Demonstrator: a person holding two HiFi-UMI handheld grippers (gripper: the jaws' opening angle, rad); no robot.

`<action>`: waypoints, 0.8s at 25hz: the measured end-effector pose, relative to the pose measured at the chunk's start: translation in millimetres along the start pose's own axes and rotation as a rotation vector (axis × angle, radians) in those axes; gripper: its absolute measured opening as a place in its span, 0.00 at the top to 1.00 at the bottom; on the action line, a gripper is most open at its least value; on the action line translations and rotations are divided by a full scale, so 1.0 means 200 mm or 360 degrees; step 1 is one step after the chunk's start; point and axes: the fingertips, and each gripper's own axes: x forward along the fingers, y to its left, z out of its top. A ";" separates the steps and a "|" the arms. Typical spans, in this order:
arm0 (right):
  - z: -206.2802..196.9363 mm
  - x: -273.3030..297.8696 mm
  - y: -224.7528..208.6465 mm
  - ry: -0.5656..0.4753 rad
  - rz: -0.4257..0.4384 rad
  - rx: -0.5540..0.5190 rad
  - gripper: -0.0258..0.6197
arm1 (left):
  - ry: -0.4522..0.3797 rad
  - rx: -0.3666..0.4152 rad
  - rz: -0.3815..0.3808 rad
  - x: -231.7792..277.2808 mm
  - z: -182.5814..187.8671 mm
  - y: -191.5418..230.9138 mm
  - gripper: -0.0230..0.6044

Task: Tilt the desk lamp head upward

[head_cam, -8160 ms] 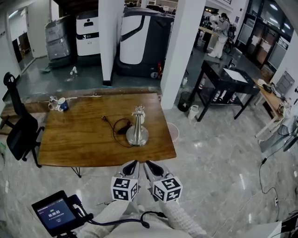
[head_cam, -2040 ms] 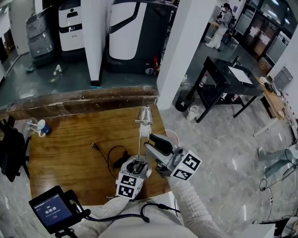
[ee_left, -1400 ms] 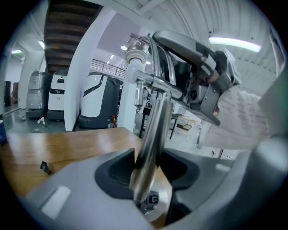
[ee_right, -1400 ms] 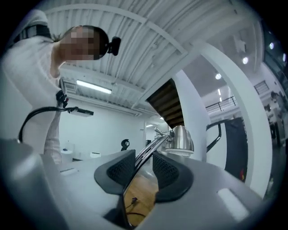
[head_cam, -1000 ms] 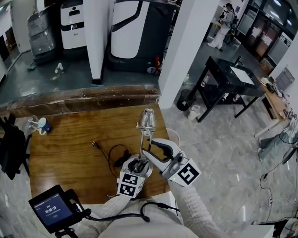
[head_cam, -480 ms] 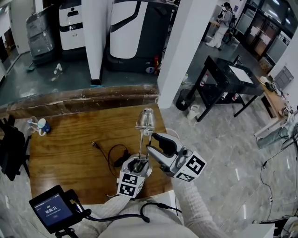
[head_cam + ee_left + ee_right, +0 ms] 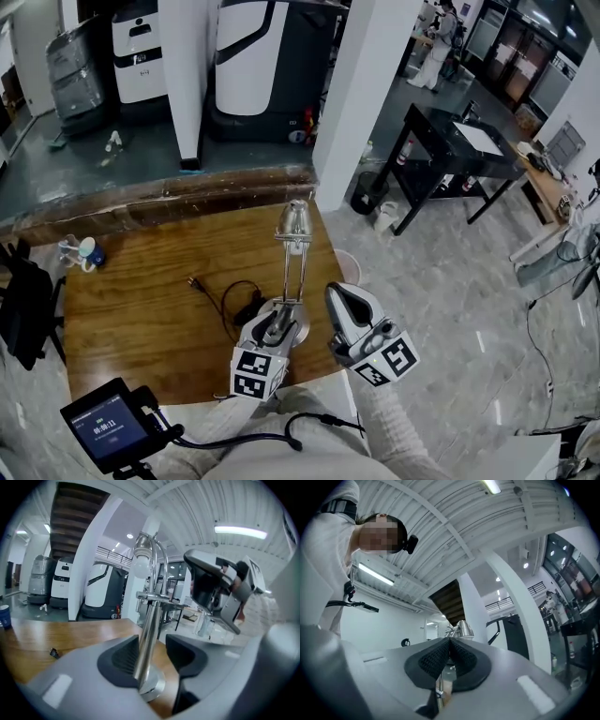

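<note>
A chrome desk lamp stands on the wooden table (image 7: 141,309), its head (image 7: 293,220) raised above the stem. My left gripper (image 7: 277,323) straddles the stem low down. In the left gripper view the stem (image 7: 149,620) leans on the left pad, with a gap to the right pad, and the bulb (image 7: 142,566) shows above. My right gripper (image 7: 339,295) hangs right of the lamp, clear of it. Its jaws have just been closing. In the right gripper view its pads (image 7: 450,641) meet with nothing between them, and the lamp head (image 7: 461,630) shows beyond.
The lamp's black cord (image 7: 230,295) loops left of the base, near the table's front right corner. Cups (image 7: 80,251) sit at the far left edge beside a black chair (image 7: 19,309). A white pillar (image 7: 352,94) rises behind; a black table (image 7: 450,141) stands far right.
The right gripper has drawn away from the lamp stem to the right and toward me, and its open jaws have shut. The left gripper has shifted a little up the stem.
</note>
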 end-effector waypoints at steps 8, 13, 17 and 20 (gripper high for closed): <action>-0.23 -0.17 0.20 0.0287 -0.0184 -0.0010 0.96 | -0.0119 0.0044 0.0100 -0.20 0.04 -0.03 0.95; -0.31 -0.38 0.41 0.0418 -0.0188 0.0066 0.96 | -0.0218 0.0035 0.0187 -0.42 0.04 -0.19 0.95; -0.43 -0.40 0.45 0.0555 -0.0253 0.0078 0.96 | -0.0243 0.0006 0.0243 -0.49 0.03 -0.16 0.95; -0.45 -0.56 0.56 0.0665 -0.0223 0.0069 0.96 | -0.0241 -0.0018 0.0270 -0.62 -0.04 -0.32 0.95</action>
